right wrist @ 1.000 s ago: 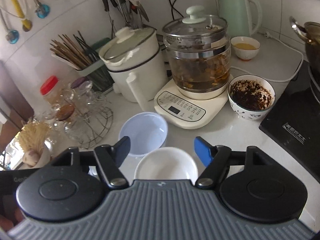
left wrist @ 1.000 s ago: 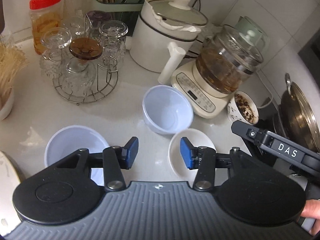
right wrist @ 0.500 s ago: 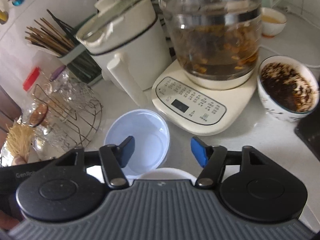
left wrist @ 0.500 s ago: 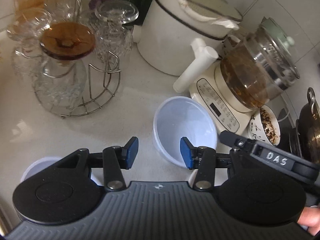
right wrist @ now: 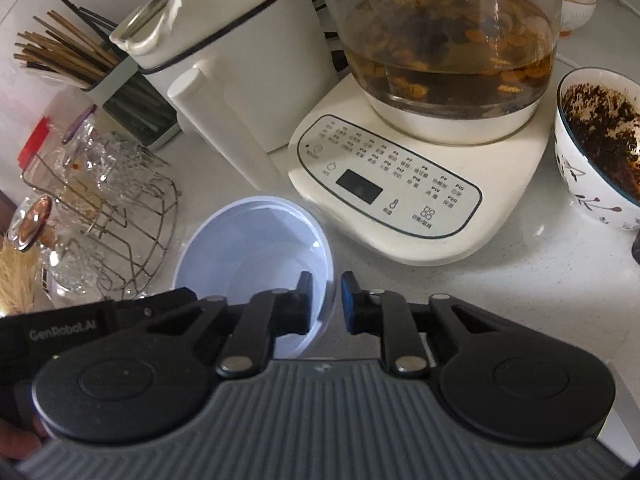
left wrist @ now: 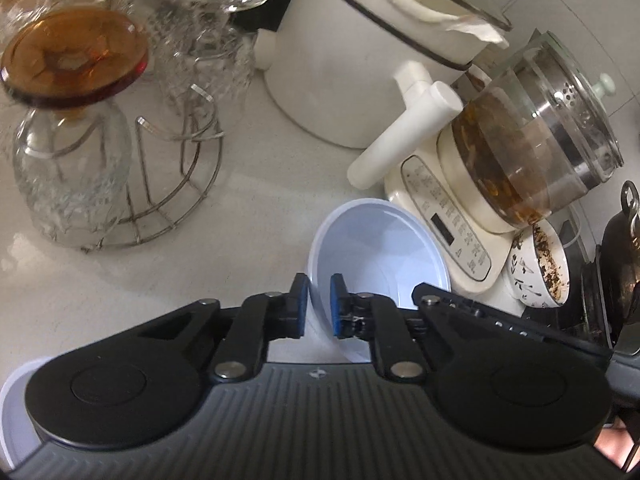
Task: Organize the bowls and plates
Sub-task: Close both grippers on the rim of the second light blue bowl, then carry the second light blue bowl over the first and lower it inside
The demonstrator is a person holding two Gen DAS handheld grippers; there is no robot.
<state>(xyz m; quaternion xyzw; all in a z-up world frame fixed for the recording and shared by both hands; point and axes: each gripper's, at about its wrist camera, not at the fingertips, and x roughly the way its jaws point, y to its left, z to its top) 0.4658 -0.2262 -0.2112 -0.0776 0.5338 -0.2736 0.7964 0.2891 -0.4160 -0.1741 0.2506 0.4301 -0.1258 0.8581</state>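
Observation:
A pale blue plastic bowl (left wrist: 380,256) stands on the white counter beside the kettle base; it also shows in the right wrist view (right wrist: 256,248). My left gripper (left wrist: 319,304) is closed on the bowl's left rim, one pad inside and one outside. My right gripper (right wrist: 326,304) is closed on the bowl's right rim the same way. A second pale bowl (left wrist: 12,412) peeks out at the lower left, mostly hidden by the left gripper body. The small white bowl is hidden under the grippers.
A glass kettle on its cream base (right wrist: 400,184) and a white pot (left wrist: 360,60) stand behind the bowl. A wire rack of glasses (left wrist: 120,152) is at the left. A dirty patterned bowl (right wrist: 600,144) sits at the right, by a black stove.
Both grippers moved forward and down to the blue bowl and closed their jaws on its rim, left gripper on the left side, right gripper on the right side.

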